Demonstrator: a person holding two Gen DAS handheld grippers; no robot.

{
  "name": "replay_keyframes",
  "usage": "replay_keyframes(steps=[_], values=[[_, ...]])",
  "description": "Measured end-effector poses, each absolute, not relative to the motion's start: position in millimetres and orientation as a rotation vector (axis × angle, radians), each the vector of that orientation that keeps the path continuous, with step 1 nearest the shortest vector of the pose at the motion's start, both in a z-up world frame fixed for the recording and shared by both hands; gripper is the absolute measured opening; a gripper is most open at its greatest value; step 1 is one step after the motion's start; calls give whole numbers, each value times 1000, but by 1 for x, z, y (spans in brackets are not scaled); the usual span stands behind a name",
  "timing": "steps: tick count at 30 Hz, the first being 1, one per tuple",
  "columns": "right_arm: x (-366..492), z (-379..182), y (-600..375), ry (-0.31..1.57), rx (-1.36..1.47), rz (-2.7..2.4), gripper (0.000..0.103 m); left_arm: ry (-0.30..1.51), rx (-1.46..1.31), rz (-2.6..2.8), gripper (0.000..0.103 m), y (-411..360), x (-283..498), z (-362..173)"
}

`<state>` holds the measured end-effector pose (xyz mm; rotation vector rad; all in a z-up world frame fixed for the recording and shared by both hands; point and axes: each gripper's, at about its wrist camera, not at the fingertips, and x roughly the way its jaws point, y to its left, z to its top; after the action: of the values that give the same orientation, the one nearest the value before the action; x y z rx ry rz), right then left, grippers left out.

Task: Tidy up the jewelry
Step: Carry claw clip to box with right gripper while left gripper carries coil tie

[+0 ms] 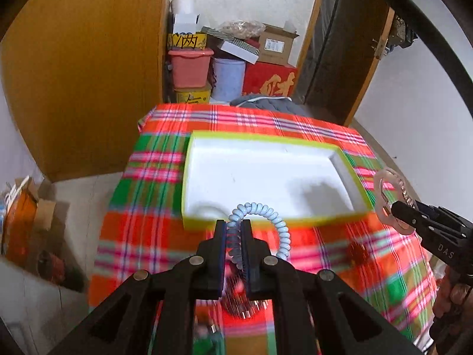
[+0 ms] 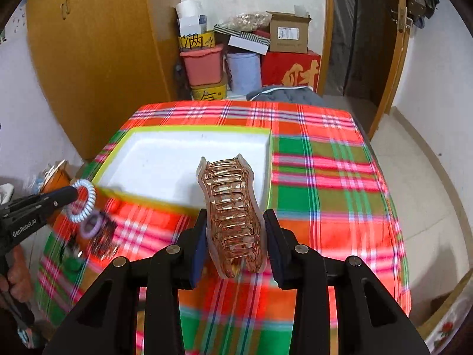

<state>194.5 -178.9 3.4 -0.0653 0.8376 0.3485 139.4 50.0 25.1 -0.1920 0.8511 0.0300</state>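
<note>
A white tray with a yellow-green rim (image 1: 334, 219) (image 2: 189, 130) lies on the plaid tablecloth. My left gripper (image 1: 233, 227) is shut on a light blue spiral hair tie (image 1: 266, 210), held just above the tray's near edge; it also shows in the right wrist view (image 2: 84, 201). My right gripper (image 2: 235, 224) is shut on a translucent pink claw hair clip (image 2: 233, 207), held above the tray's near right corner; in the left wrist view the clip (image 1: 387, 198) shows at the right.
A purple hair tie and other blurred small accessories (image 2: 94, 227) lie on the cloth near the table's front left. Boxes and buckets (image 2: 236, 59) are stacked behind the table. A wooden wardrobe (image 2: 97, 59) stands at the left, a door (image 2: 393, 59) at the right.
</note>
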Motion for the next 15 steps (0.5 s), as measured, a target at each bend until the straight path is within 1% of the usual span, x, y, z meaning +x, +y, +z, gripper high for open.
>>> replay_keyframes(steps=[8,15], values=[[241,-11,-165,847,-68,343,37,860,-181,59,9,69,187,11],[259,-32,-153,890,-84,345,37,902,-189,73,9,78,208,-14]])
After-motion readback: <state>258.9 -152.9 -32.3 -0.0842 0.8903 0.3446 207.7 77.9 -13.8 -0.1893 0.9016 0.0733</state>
